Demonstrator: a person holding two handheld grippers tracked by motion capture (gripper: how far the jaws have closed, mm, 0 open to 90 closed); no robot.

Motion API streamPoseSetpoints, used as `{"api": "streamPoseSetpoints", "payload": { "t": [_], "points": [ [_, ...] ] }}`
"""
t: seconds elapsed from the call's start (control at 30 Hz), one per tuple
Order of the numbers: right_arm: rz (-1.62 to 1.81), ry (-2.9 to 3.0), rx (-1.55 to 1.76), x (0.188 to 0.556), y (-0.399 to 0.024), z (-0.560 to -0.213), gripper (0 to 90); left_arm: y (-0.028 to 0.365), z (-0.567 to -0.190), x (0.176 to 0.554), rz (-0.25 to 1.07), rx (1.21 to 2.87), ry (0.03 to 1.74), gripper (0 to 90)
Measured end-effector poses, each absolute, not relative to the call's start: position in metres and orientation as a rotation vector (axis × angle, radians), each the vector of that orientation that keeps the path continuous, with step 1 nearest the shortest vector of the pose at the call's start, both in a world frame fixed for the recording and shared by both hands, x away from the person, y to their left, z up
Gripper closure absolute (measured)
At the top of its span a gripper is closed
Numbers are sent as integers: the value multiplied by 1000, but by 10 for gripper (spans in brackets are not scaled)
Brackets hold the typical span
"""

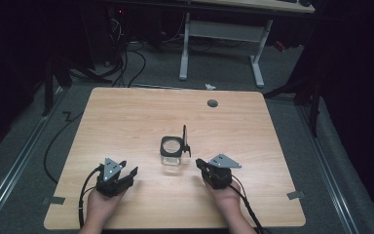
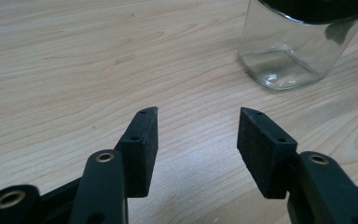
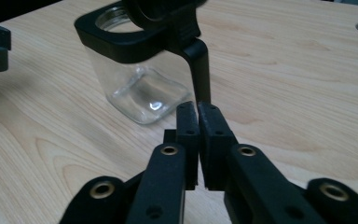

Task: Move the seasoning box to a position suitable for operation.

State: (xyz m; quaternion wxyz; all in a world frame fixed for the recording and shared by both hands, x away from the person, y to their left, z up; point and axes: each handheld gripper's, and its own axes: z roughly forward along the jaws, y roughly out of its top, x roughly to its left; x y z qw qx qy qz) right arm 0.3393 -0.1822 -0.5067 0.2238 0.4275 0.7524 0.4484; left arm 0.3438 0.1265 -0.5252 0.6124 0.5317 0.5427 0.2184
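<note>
- So we've got a clear square glass jar [image 1: 171, 158] with a black collar around its mouth, sitting near the middle of the wooden table [image 1: 126, 117], between the two grippers and a little farther from the person.
- Its black lid [image 1: 185, 140] is flipped open and stands up on the jar's right side, hinged to the collar.
- The left gripper [image 1: 132, 171] is down at the front left of the table in the person's left hand [image 1: 100, 204], pointing roughly toward the jar but well short of it.
- In the left gripper view we can see its jaws spread wide apart with only bare table between the pads [image 2: 144, 140], nothing gripped, nothing touched. The jar [image 2: 291, 44] sits up ahead and off to the right of the gap, clearly apart from both pads.
- The right gripper [image 1: 198, 162] is at the front right, held in the right hand [image 1: 226, 200], with its tips just beside the jar's right front corner.
- In the right gripper view the pads [image 3: 212, 126] are pressed together, basically no gap, nothing pinched between them.
- The black hinge arm [image 3: 199, 70] of the lid comes down right above those closed tips. We can't tell whether the tips actually touch it or just sit in front of it.
- The jar's glass body [image 3: 135, 88] is ahead and left of those tips.
</note>
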Motion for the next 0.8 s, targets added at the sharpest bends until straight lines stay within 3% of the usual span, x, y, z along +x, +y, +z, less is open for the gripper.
{"api": "streamPoseSetpoints", "payload": {
  "t": [0.4,0.8],
  "points": [
    [1188,2147,1139,357,-153,-509,900,130,-524,343,492,1213,1248,514],
    [1180,2167,1217,382,-154,-519,900,131,-522,343,490,1194,1258,517]
  ]
}}
